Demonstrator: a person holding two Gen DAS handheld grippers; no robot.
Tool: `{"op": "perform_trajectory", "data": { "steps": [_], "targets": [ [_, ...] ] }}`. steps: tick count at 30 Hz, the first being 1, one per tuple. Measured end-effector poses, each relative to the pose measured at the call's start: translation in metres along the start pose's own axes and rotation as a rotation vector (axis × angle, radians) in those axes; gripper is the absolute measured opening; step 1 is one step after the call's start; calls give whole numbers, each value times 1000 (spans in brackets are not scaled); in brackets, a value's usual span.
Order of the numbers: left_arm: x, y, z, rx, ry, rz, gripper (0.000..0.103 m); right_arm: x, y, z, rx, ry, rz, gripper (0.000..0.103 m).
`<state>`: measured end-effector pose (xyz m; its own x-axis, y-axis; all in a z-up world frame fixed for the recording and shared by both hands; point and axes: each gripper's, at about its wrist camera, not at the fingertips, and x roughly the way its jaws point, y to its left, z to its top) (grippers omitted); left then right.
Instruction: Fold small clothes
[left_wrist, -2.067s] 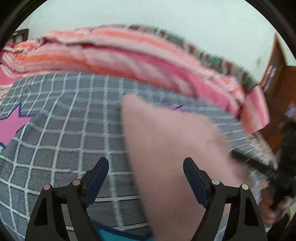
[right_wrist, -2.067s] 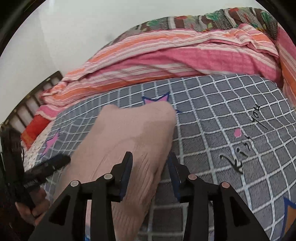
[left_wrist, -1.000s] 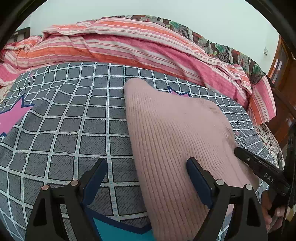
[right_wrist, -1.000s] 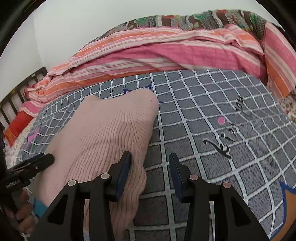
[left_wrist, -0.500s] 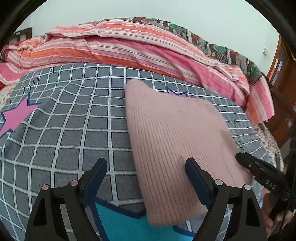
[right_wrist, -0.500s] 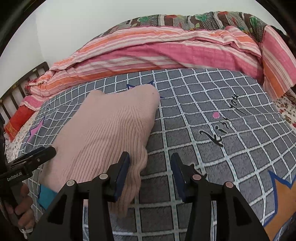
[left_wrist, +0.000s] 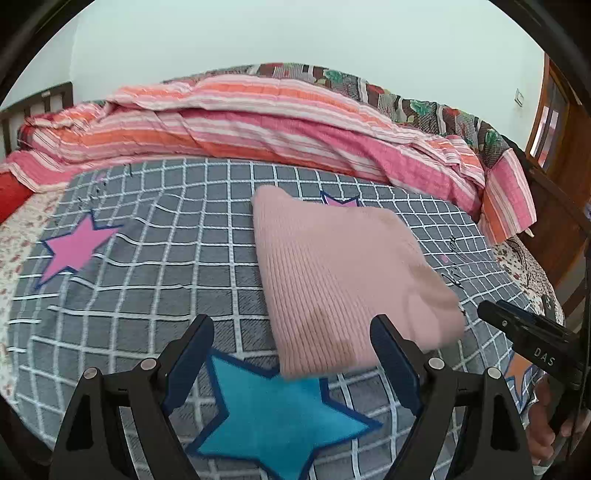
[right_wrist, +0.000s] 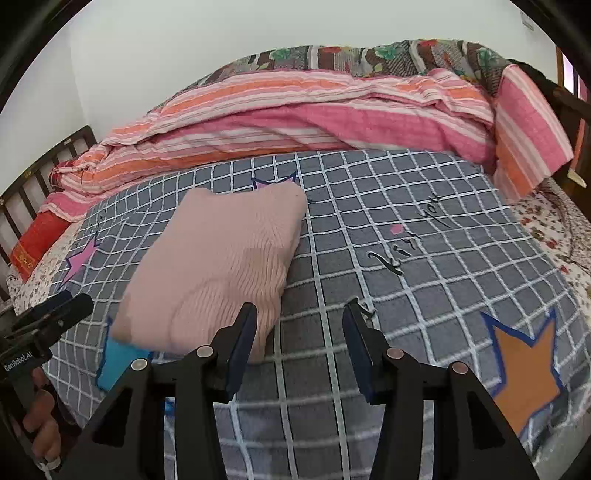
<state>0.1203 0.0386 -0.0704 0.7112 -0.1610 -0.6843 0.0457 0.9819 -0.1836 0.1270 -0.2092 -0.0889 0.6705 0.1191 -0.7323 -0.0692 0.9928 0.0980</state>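
A folded pink ribbed knit garment (left_wrist: 340, 273) lies flat on the grey checked blanket (left_wrist: 155, 280). In the left wrist view my left gripper (left_wrist: 291, 354) hangs open above the garment's near edge, nothing between its fingers. In the right wrist view the garment (right_wrist: 221, 258) lies left of centre. My right gripper (right_wrist: 299, 343) is above the blanket just right of the garment's near corner; its jaws are opening and hold nothing. The right gripper's tip (left_wrist: 524, 332) shows at the right of the left wrist view, the left gripper's tip (right_wrist: 51, 314) at the left of the right wrist view.
A rolled pink and orange striped quilt (left_wrist: 258, 125) runs along the back of the bed, against a patterned cover and white wall. The blanket bears a blue star (left_wrist: 273, 417), a pink star (left_wrist: 74, 247) and an orange star (right_wrist: 524, 373). A dark headboard (right_wrist: 33, 181) stands at left.
Both grippers have drawn back and up from the garment, which now lies free and farther off. The right gripper's jaws have widened; the left stayed wide.
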Motion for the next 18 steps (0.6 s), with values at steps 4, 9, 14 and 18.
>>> {"op": "perform_trajectory", "data": {
  "steps": [4, 9, 14, 18],
  "targets": [
    [-27, -7, -2, 27, -9, 21, 88, -35, -1, -4, 8, -57, -8, 77],
    [-62, -16, -9, 40, -25, 40, 89, -83, 1, -8, -3, -152, -49, 92],
    [-87, -26, -18, 58, -38, 34, 89, -110, 4, -15, -12, -167, -54, 99],
    [-97, -32, -22, 74, -46, 42, 89, -121, 6, -22, -28, -166, -70, 99]
  ]
}}
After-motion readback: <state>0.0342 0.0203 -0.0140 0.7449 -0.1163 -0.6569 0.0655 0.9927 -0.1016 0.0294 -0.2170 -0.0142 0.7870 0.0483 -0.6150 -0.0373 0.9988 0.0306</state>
